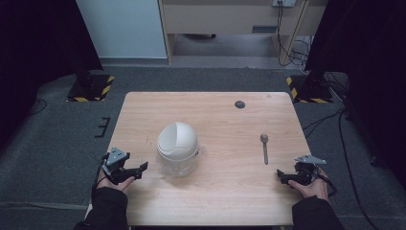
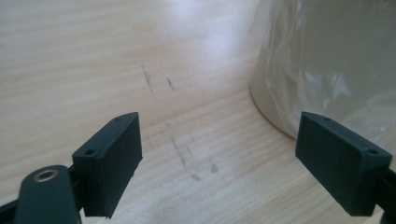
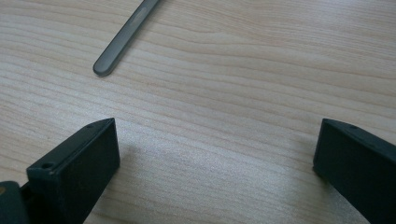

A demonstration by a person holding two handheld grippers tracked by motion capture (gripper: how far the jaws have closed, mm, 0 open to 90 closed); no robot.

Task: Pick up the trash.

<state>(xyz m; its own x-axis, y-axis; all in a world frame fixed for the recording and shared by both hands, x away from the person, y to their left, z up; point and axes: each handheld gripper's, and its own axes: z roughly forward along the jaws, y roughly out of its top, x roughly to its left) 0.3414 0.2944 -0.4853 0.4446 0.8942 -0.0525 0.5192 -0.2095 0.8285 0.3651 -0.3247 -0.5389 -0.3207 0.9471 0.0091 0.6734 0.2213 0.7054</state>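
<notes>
Wooden tabletop (image 1: 225, 187) is where a white jar (image 1: 177, 148) and a spoon (image 1: 265, 147) are set, well apart. Both the left gripper (image 1: 136, 171) and right gripper (image 1: 283, 176) are held with jaws wide and empty. Reaching seems started; next, each thing must be closed on.

- Left gripper (image 1: 139, 168) rests low in the person's left hand (image 1: 111, 179), jaws wide apart.
- Right gripper (image 1: 282, 176), in the right hand (image 1: 313, 188), likewise gapes.
</notes>
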